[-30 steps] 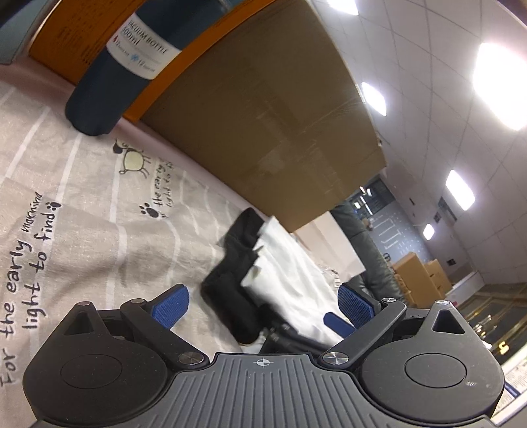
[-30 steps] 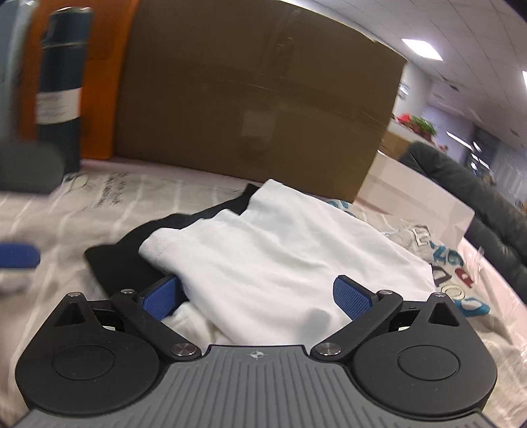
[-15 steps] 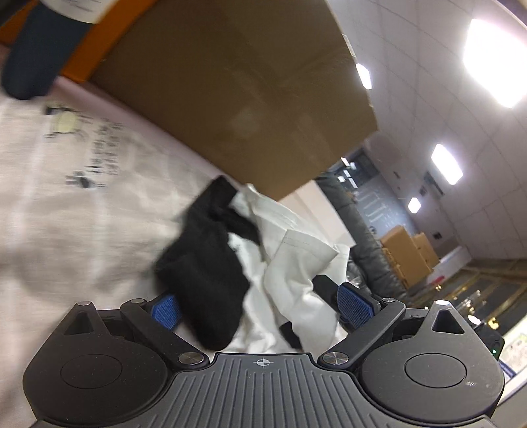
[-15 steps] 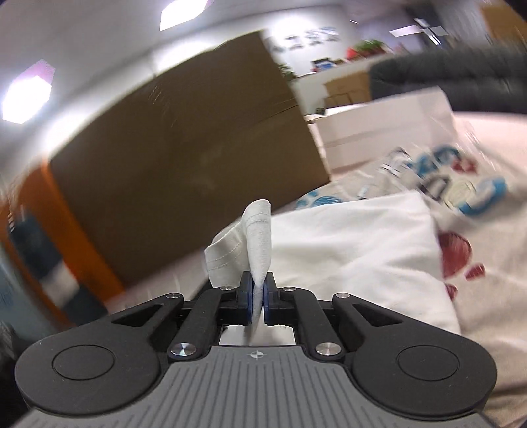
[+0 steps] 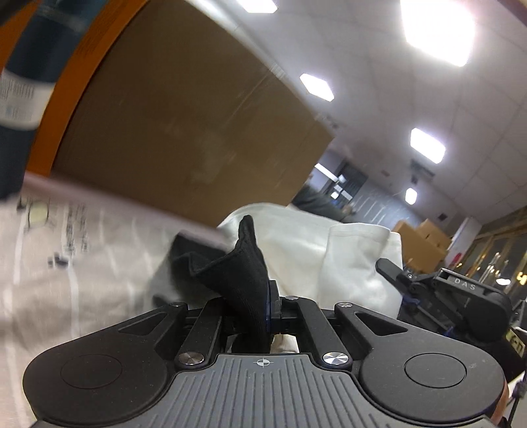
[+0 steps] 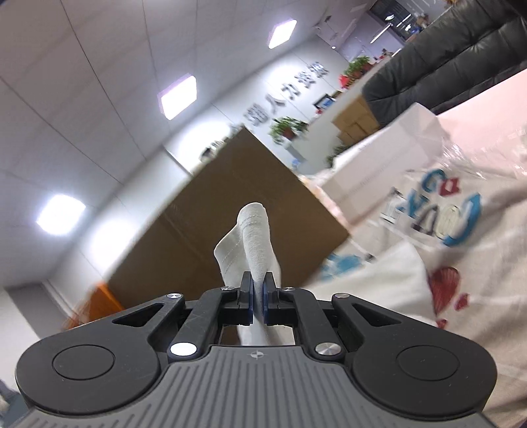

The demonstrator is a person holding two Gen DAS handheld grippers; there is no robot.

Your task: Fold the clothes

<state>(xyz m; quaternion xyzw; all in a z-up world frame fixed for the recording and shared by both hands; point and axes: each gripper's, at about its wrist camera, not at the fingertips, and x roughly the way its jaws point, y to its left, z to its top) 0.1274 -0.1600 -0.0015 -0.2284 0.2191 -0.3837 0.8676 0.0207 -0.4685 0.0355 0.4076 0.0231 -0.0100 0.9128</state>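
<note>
White garment pinched in right gripper, black cloth in left gripper — lift evenly, keeping edges taut.

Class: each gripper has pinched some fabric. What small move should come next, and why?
Probably lift and draw both apart. The left gripper is shut on black cloth, the right gripper on the white garment; the two lie tangled together.

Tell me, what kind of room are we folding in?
Probably an office lobby: wall lettering, potted plants, panel ceiling lights, stacked cardboard boxes behind the cloth-covered table.
</note>
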